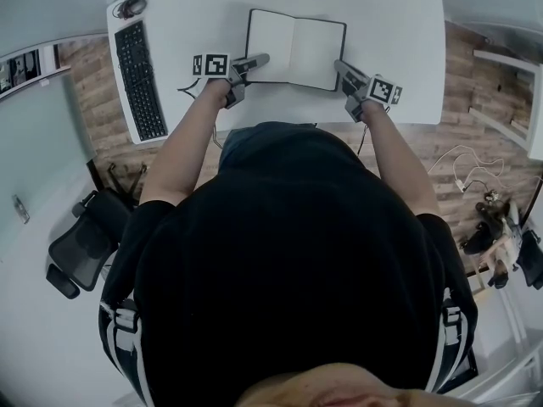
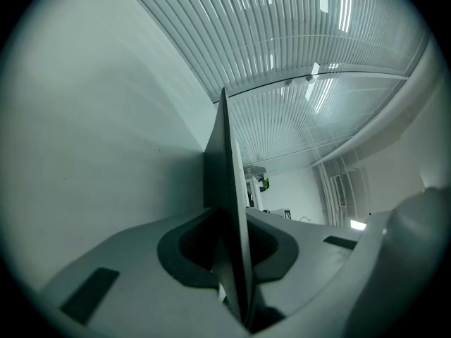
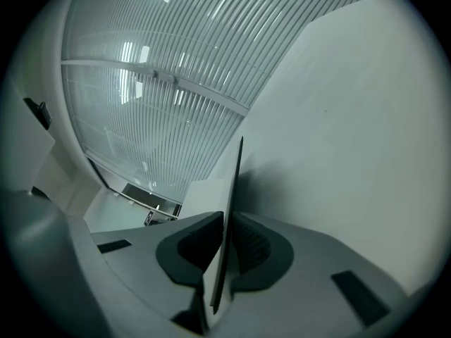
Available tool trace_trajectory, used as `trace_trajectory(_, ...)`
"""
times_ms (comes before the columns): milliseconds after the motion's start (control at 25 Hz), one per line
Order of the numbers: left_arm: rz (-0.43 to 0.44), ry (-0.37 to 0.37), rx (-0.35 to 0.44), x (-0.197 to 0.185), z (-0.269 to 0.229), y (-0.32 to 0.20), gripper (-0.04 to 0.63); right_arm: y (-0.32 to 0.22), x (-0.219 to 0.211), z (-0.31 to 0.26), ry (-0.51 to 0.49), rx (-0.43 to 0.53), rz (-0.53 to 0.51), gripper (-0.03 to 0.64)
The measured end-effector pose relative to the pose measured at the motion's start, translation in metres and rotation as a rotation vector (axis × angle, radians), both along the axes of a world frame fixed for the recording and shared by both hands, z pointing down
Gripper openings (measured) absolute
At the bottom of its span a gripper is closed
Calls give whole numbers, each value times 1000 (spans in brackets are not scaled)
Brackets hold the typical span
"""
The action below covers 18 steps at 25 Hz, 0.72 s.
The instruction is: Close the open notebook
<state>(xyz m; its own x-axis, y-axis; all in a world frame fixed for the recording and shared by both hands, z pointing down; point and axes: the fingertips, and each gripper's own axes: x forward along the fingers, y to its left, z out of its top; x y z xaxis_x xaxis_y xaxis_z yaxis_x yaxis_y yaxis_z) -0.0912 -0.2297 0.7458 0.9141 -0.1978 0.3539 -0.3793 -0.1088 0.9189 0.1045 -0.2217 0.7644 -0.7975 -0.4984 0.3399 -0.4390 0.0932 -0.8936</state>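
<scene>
From the head view, the notebook (image 1: pixel 295 47) lies open with blank pages up on the white desk (image 1: pixel 399 24), close to the person. The left gripper (image 1: pixel 261 58) sits at its lower left corner and the right gripper (image 1: pixel 338 64) at its lower right corner. A keyboard (image 1: pixel 140 79) lies to the left of the left gripper, apart from the notebook. Nothing rests on the pages or over the spine. A chair (image 1: pixel 81 244) and loose cables (image 1: pixel 467 168) are down on the floor (image 1: pixel 475 100), out of the way.

In the left gripper view, the left gripper (image 2: pixel 232 259) is pinching a thin dark sheet that rises edge-on between its pads. I take this to be the left side of the notebook (image 2: pixel 225 174).

In the right gripper view, the right gripper (image 3: pixel 224 248) likewise has its pads closed on a thin edge of the notebook (image 3: pixel 235 182).

Both sides look pinched at once, which is the main risk. If both hands lift together, the whole book would come off the desk instead of folding. If one side swings over while the other gripper holds on, it would come down on that gripper and be left ajar. Both bites are shallow and at the very edge, so a quick swing could pull a cover free or crease loose pages. A wide sweep of the left arm could knock the keyboard.
</scene>
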Motion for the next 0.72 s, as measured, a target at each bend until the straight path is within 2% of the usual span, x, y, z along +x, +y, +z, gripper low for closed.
trace_trajectory(200,4,-3,19,-5,-7,1,58,-1,-3,0,1,3,-20,63)
trace_trajectory(360,18,12,29,-8,-12,6,118,-1,-4,0,8,2,-32,63)
trace_trajectory(720,22,39,52,-5,-34,7,141,-2,-6,-2,-10,-3,-20,63)
